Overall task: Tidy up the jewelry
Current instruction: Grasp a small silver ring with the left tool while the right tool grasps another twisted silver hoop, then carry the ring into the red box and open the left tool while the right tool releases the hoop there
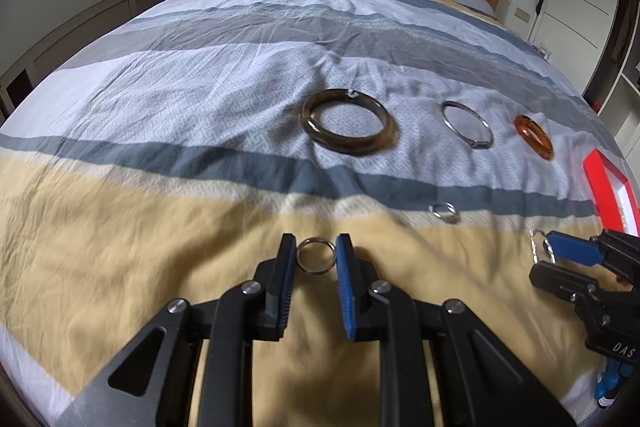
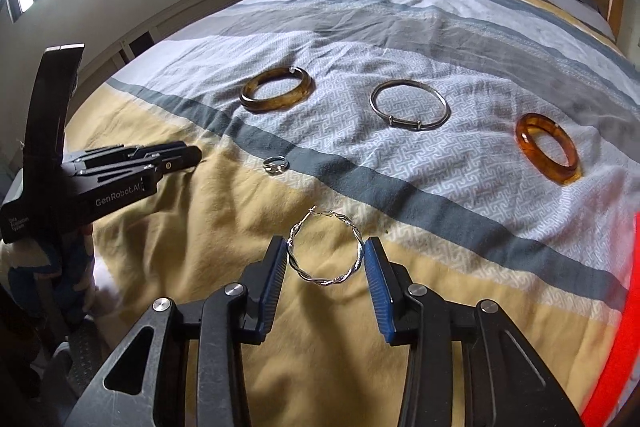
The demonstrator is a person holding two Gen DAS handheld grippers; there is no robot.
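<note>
1. Only a red tray point(image 1: 604, 187) edge shows at the right; its contents cannot be seen.
2. Flat on the striped quilt point(image 1: 200, 107) lie a dark brown bangle point(image 1: 347, 125), thin metal bangle point(image 2: 408, 103), amber bangle point(image 2: 547, 148) and small silver ring point(image 2: 275, 163).
3. Angled down, the left gripper point(image 1: 316, 254) clamps a plain steel ring point(image 1: 316, 254); the right gripper point(image 2: 326, 254) touches the twisted silver hoop earring point(image 2: 326, 254) on both sides.

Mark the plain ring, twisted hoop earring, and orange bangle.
plain ring point(image 1: 316, 254), left wrist view, its lower band
twisted hoop earring point(image 2: 326, 281), right wrist view, bottom twist
orange bangle point(image 2: 530, 153), right wrist view, left rim
</note>
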